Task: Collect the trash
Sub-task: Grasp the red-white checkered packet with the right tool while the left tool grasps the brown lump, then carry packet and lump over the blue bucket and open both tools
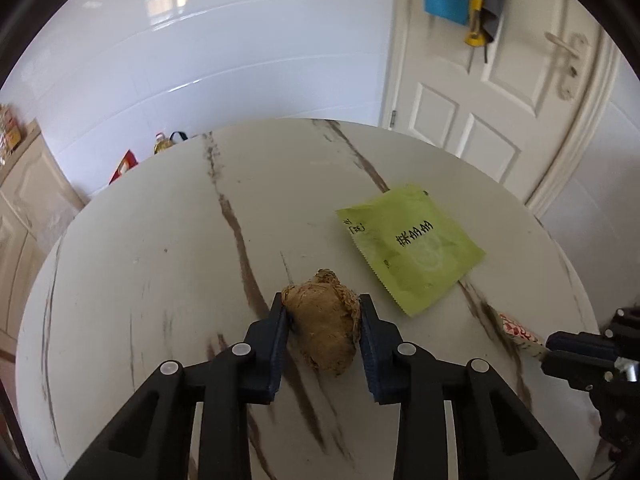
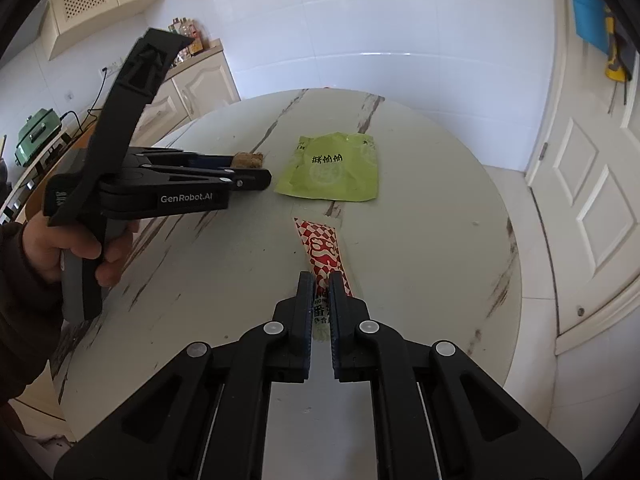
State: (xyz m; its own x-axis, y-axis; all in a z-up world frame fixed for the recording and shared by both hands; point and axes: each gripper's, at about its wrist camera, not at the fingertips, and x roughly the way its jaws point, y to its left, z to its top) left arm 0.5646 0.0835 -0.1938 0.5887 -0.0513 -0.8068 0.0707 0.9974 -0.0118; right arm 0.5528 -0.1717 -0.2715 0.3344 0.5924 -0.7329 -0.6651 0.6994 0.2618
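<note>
Ginger (image 1: 324, 320) fills left view; hand (image 2: 60, 248) only right's

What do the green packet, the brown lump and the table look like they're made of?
Green packet: probably matte plastic film, creased, with a serrated edge. Brown lump: looks like ginger root, knobbly and fibrous. Table: marble-look top, pale with brown veins, slight sheen.

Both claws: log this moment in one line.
left claw: shut on ginger | right claw: shut on red sachet | green packet: on table
</note>
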